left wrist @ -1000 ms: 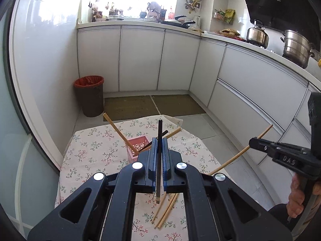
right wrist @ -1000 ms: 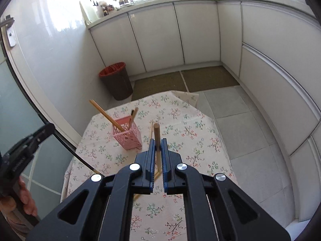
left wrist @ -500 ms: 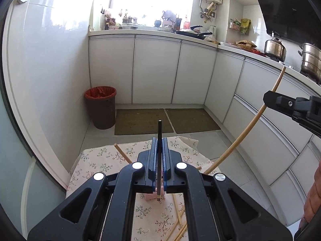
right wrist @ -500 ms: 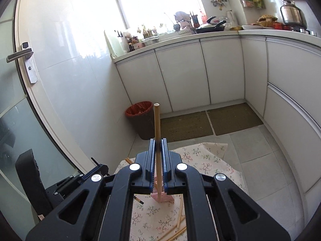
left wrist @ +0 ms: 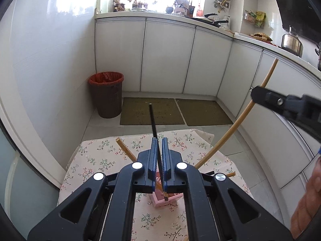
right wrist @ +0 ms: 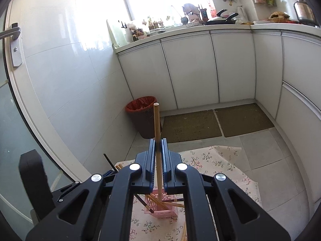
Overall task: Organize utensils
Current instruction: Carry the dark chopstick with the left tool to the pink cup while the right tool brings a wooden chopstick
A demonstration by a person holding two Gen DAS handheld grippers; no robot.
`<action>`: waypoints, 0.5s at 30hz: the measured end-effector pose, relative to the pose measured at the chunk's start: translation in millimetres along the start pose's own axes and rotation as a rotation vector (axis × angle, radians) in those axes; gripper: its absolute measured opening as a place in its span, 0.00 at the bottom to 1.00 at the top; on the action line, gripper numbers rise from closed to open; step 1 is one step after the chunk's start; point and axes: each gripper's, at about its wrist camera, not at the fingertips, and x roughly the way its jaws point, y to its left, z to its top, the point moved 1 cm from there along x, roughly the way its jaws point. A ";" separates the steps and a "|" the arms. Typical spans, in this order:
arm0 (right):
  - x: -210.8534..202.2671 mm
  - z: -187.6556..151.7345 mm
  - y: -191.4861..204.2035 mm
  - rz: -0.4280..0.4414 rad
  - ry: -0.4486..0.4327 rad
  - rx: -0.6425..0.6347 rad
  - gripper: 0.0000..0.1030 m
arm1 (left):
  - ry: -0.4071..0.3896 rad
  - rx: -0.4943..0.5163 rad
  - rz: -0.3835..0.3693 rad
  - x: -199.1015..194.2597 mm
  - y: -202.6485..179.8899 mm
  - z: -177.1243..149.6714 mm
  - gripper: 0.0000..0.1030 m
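My left gripper (left wrist: 158, 142) is shut on a black chopstick (left wrist: 153, 120), held upright with its lower tip over the pink utensil basket (left wrist: 160, 199). My right gripper (right wrist: 158, 142) is shut on a light wooden chopstick (right wrist: 157, 124), also upright, its lower end reaching down to the same pink basket (right wrist: 162, 210). That basket holds several chopsticks leaning at angles. The right gripper (left wrist: 280, 102) and its wooden chopstick (left wrist: 240, 118) show at the right of the left wrist view. The left gripper's black chopstick (right wrist: 109, 161) shows low left in the right wrist view.
The basket stands on a small table with a floral cloth (left wrist: 100, 156). Loose wooden chopsticks (right wrist: 183, 233) lie on the cloth by the basket. A brown bin with a red liner (left wrist: 107, 94) stands on the floor by white cabinets (left wrist: 168, 56). Two mats (left wrist: 174, 111) lie beyond.
Both grippers have moved in over the pink basket and tilted their chopsticks upright. The basket now sits directly beneath both sets of fingers.
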 end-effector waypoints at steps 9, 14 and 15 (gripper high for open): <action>21.3 -3.2 3.5 -0.008 0.019 0.002 0.06 | -0.081 -0.050 -0.017 -37.1 20.5 13.5 0.04; 20.2 -1.6 5.4 -0.018 0.012 -0.005 0.06 | -0.104 -0.114 -0.002 -46.8 37.1 20.9 0.04; 19.6 -0.9 5.5 -0.018 0.011 -0.005 0.06 | -0.109 -0.120 0.002 -48.6 39.8 22.0 0.04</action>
